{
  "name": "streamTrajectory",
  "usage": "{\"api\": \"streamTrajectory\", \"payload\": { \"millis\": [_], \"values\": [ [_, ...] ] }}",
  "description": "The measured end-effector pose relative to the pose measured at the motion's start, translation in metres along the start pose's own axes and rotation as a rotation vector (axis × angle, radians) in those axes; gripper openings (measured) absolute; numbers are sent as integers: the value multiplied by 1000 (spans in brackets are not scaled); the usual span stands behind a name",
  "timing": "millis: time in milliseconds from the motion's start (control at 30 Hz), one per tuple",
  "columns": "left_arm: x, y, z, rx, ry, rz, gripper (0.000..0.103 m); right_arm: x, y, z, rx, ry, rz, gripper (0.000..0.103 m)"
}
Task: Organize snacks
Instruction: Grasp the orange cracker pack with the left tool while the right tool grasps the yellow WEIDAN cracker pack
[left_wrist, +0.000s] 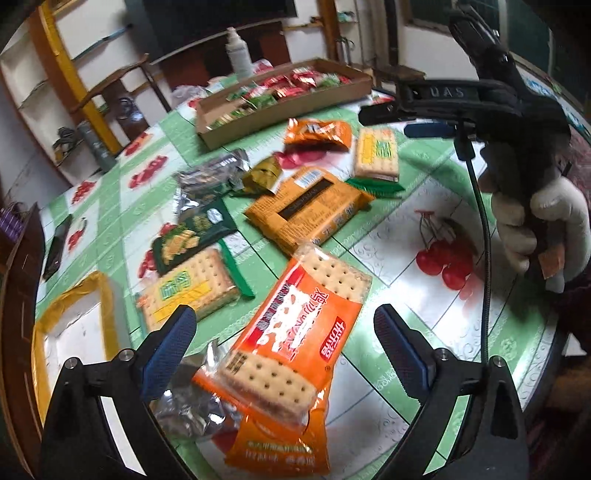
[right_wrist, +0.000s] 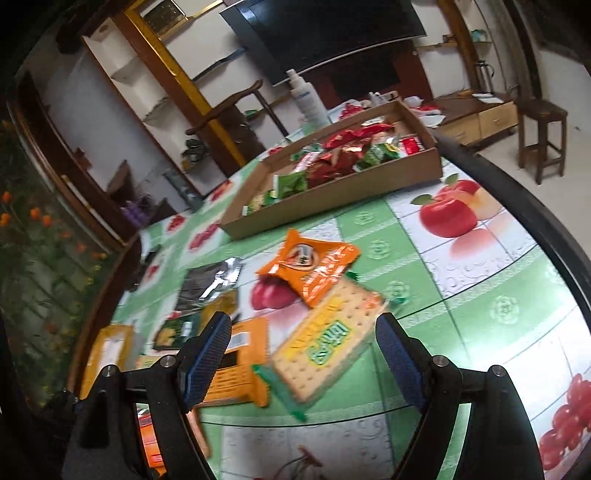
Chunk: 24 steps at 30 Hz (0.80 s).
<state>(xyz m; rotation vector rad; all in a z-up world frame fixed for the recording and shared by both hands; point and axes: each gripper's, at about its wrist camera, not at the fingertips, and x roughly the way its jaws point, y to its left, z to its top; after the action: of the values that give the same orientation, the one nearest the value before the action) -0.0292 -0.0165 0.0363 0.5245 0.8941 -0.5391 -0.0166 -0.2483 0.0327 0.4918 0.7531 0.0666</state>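
Snacks lie scattered on the worktop (left_wrist: 388, 236), which has a green fruit-print cover under glass. A cardboard tray (left_wrist: 332, 96) at the far side already holds small red and green packets.

Left claw (left_wrist: 284, 350) is wide open and empty, angled down over the big orange cracker pack (left_wrist: 295, 332). The pack lies flat between the two blue pads (left_wrist: 170, 354) but neither pad touches it. A crumpled silver wrapper (left_wrist: 192, 402) sits just beside its near end, under the left pad.

Right claw (right_wrist: 303, 354) is also open and empty, hovering over a yellow-green cracker pack (right_wrist: 325, 343), no contact visible. A small orange bag (right_wrist: 314, 266) lies just past that pack, an orange box-shaped pack (right_wrist: 240, 362) to its left. In the left wrist view the gloved hand (left_wrist: 535, 229) holding the right tool shows at the right edge.

Step, judged: reach and pre-grasp, both claws lining up on separate cracker packs, nothing lifted yet. Most loose snacks are still outside the tray, so the task looks early.

Next move calls for: lower the left claw until the pads straddle the orange pack across its narrow width, then close. The pack is slippery film and crackers are brittle, so squeeze lightly. Watch that the silver wrapper does not get pinched along with it. Right claw needs the same drop onto its pack.
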Motion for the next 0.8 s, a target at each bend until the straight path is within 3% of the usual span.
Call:
{"api": "streamTrajectory", "payload": {
  "millis": [67, 133, 300, 633, 800],
  "values": [
    [6, -4, -1, 8, 17, -9, 93, 4, 0, -2, -12, 11, -32, 83],
    [13, -3, -3, -4, 46, -34, 69, 8, 1, -4, -19, 21, -52, 83],
    [14, 4, -7, -106, 36, -101, 55, 16, -2, -7, -16, 53, -79, 83],
    [20, -1, -11, -241, 54, -133, 55, 37, 14, -2, -12, 169, -161, 84],
    [20, 9, -20, -331, 67, -170, 55, 55, 30, 0, -99, 180, -282, 84]
  ]
}}
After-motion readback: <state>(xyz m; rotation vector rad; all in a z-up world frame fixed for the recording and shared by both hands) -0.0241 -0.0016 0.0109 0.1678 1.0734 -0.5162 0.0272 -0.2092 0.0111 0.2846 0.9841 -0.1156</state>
